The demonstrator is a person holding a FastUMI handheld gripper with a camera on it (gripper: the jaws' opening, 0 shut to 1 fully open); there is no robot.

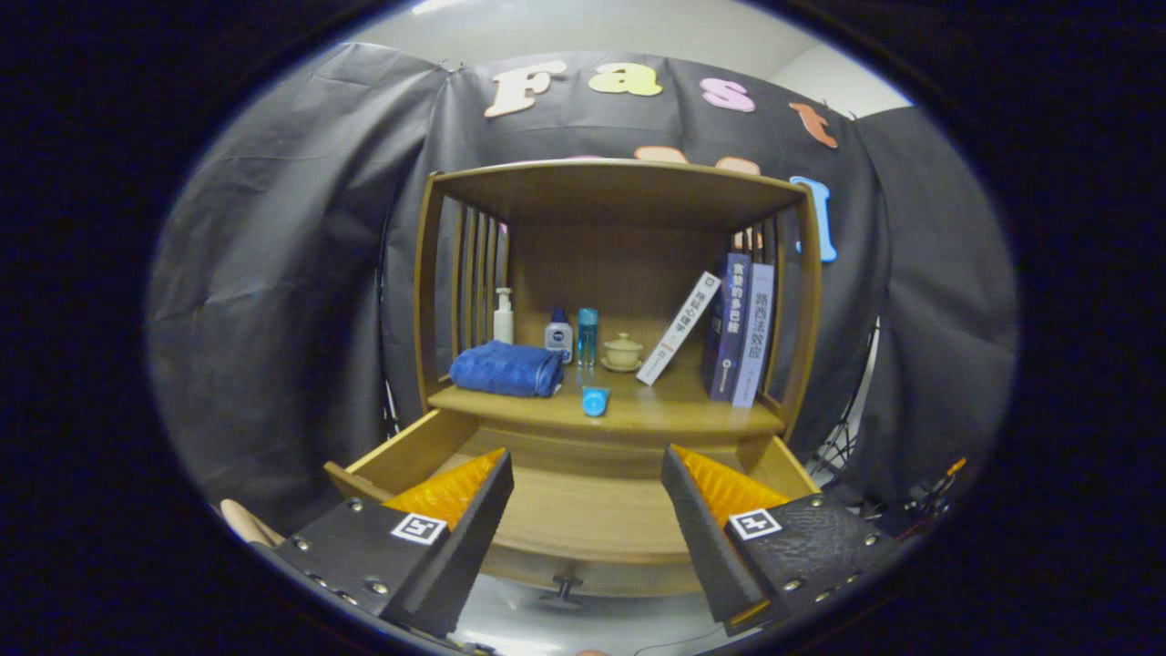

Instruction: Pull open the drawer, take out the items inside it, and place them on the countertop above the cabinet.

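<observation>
The wooden cabinet's drawer (401, 451) is pulled out toward me, and its bare wooden floor shows between my fingers. Its small knob (565, 586) sticks out of the front panel below. My gripper (588, 478) hovers open above the drawer with nothing between its fingers. On the countertop (692, 415) just beyond the drawer lies a small blue item (595, 400) near the front edge. A folded blue towel (506, 368) rests on the countertop to the left.
At the back of the countertop stand a white pump bottle (503, 316), a small white bottle (558, 335), a blue bottle (588, 335) and a lidded cup on a saucer (623, 352). A leaning book (679, 328) and two upright books (742, 328) fill the right side.
</observation>
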